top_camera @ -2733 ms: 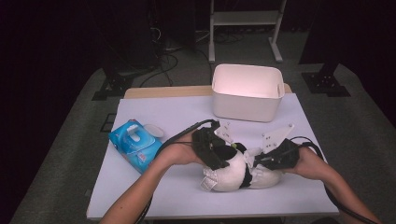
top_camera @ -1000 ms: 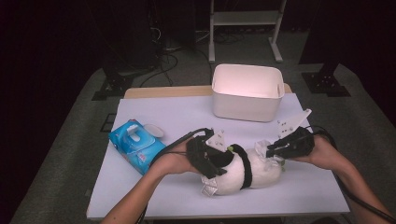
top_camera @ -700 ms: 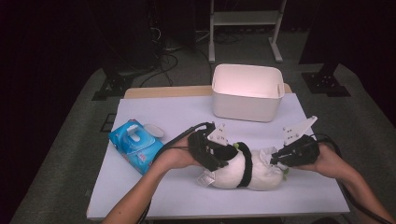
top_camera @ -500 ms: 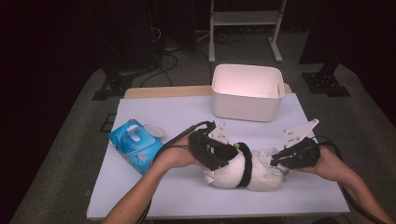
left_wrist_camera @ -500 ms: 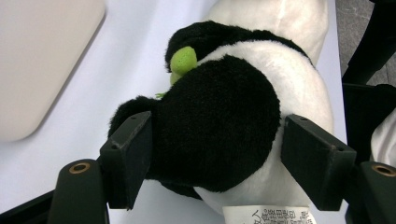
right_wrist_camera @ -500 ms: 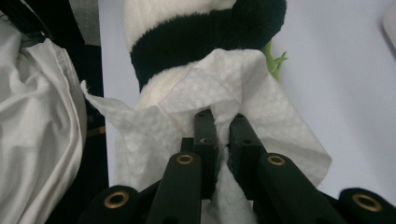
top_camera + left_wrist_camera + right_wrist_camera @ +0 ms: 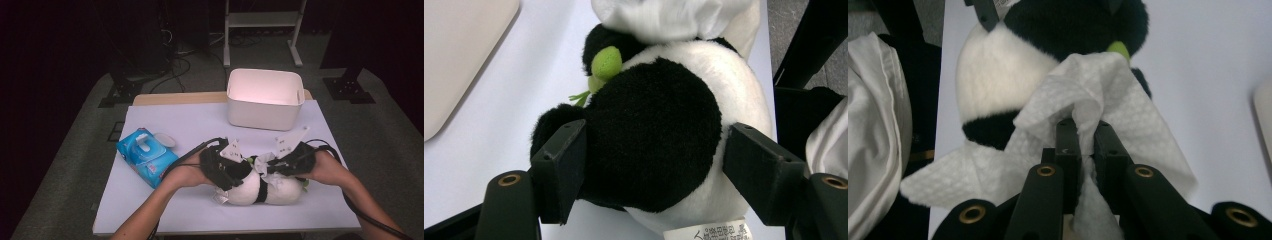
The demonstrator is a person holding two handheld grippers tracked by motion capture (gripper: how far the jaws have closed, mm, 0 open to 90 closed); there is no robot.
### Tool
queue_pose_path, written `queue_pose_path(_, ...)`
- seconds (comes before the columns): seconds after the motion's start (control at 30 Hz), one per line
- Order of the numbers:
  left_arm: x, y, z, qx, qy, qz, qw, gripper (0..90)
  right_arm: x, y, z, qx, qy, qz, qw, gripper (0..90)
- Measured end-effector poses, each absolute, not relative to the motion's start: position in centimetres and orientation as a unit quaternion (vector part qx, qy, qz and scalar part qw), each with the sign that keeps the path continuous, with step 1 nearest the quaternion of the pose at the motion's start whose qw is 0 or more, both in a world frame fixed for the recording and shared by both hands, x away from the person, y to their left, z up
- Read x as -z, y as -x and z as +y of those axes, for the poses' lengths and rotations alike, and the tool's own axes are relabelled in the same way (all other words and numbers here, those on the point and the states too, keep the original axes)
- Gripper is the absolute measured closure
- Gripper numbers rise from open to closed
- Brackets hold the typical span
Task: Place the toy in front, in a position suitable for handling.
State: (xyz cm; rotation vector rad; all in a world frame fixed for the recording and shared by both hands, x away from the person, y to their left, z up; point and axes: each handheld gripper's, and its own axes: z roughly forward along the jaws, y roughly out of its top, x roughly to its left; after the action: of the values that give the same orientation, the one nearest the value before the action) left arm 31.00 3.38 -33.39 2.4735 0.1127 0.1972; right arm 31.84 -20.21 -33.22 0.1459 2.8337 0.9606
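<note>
Dark surroundings frame a pale lilac worktop (image 7: 165,200) on which a panda plush toy (image 7: 262,187) lies on its side near the front edge, between the person's two hands. Left gripper (image 7: 222,167): its jaws stand wide on either flank of the plush's black-and-white body (image 7: 659,135) and press into the fur, pinning the toy so that it does not roll or slide under rubbing. Right gripper (image 7: 295,160): its jaws are almost fully closed on a bunched white wet wipe (image 7: 1088,105), whose loose folds drape over the plush's white fur beside a black band; the pinch at the bunched middle leaves a broad free flap to contact the fur. A green detail (image 7: 606,62) marks the toy's front. Blue wipe pack (image 7: 146,156), flap open, lies at the left, within reach for a fresh sheet. White bin (image 7: 265,97) stands at the far side, well apart from the toy, clear of the wiping area.
</note>
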Motion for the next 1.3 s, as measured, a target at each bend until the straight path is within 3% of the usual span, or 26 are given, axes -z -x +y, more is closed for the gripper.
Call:
queue_pose_path(0.3,33.6,-30.7,3.5,-0.075,-0.942,0.039,0.326,26.7,32.5,-32.5,-17.0,-0.342,-0.020,0.938,0.058,82.7)
queue_pose_path(0.47,33.9,-30.7,3.8,-0.069,-0.937,0.039,0.339,26.8,32.7,-32.7,-18.0,-0.342,-0.034,0.938,0.036,81.5)
queue_pose_path(0.6,33.7,-30.8,3.7,-0.068,-0.939,0.038,0.334,26.8,32.3,-32.1,-18.7,-0.350,-0.039,0.935,0.032,69.2)
queue_pose_path(1.0,33.6,-30.8,3.5,-0.070,-0.942,0.035,0.325,26.6,30.6,-31.6,-20.4,-0.367,-0.054,0.926,0.068,49.1)
queue_pose_path(1.13,33.6,-30.6,3.4,-0.072,-0.942,0.031,0.326,26.3,31.2,-32.4,-19.2,-0.357,-0.049,0.931,0.061,50.0)
queue_pose_path(1.3,33.7,-30.5,3.6,-0.066,-0.943,0.027,0.325,25.4,32.7,-32.4,-17.9,-0.350,-0.035,0.934,0.065,69.5)
